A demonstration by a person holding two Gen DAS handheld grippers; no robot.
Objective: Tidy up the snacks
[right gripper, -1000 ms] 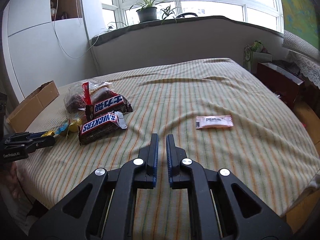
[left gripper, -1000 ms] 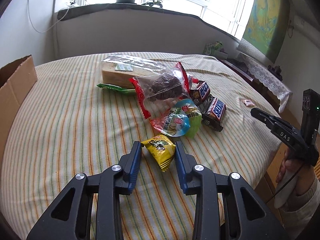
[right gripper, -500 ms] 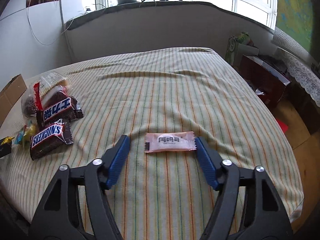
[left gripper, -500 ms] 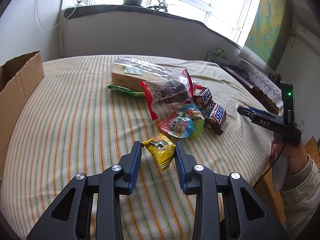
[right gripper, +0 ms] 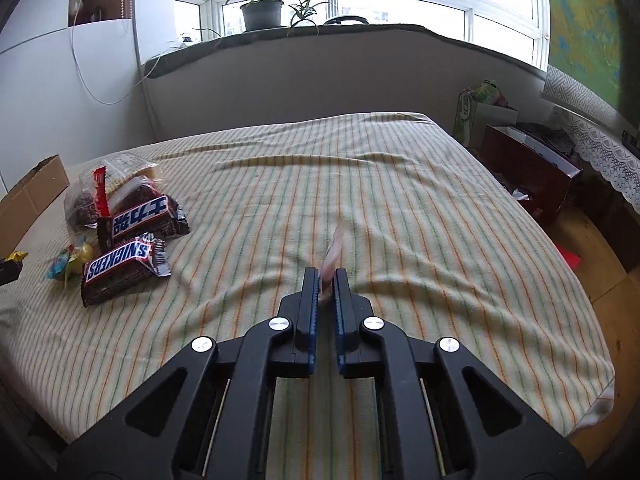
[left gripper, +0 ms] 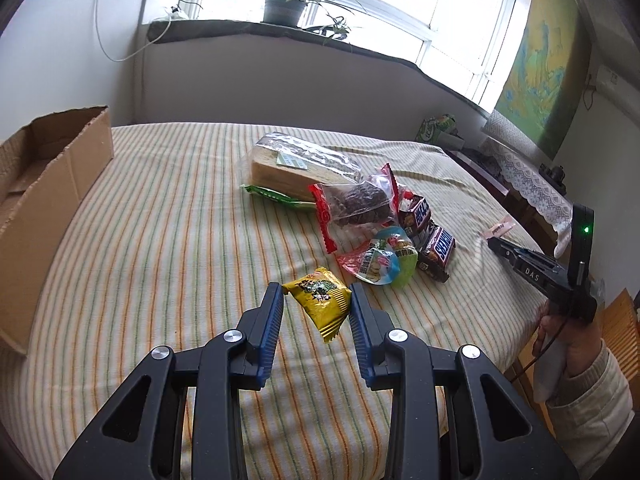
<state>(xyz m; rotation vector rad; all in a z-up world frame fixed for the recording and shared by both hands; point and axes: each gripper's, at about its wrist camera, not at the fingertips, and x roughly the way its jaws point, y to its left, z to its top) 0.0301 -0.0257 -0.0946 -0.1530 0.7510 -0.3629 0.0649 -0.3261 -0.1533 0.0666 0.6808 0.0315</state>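
Two claws work over a striped bench cloth (left gripper: 168,240) strewn with snacks. From the left wrist, the left claw (left gripper: 316,304) points down at a slant and pinches a yellow snack packet (left gripper: 320,300) between its blue pads, the packet lifted just clear of the cloth. Beyond it lies the snack pile: a colourful candy bag (left gripper: 378,260), a Snickers bar (left gripper: 438,252) touching a second chocolate bar (left gripper: 418,216), a red-edged clear bag of dark pieces (left gripper: 356,202) and a wrapped cake loaf (left gripper: 296,162) over a green wrapper (left gripper: 272,194). An open cardboard box (left gripper: 52,184) stands at the left edge of the bench. At the right, a hand (left gripper: 568,344) in a pale sleeve holds the right claw (left gripper: 496,242), a pink sachet (left gripper: 500,227) at its tip. A potted plant (left gripper: 282,4) sits on the window ledge; a green map (left gripper: 540,60) hangs on the wall.

From the right wrist, the right claw (right gripper: 328,280) is pressed together on the pink sachet (right gripper: 332,256), which stands edge-on and blurred above the cloth (right gripper: 400,200). The Snickers bar (right gripper: 120,270) and the pile lie well apart to the left. A lace-covered side table (right gripper: 600,152) and a red box (right gripper: 528,164) stand beyond the bench's right side.
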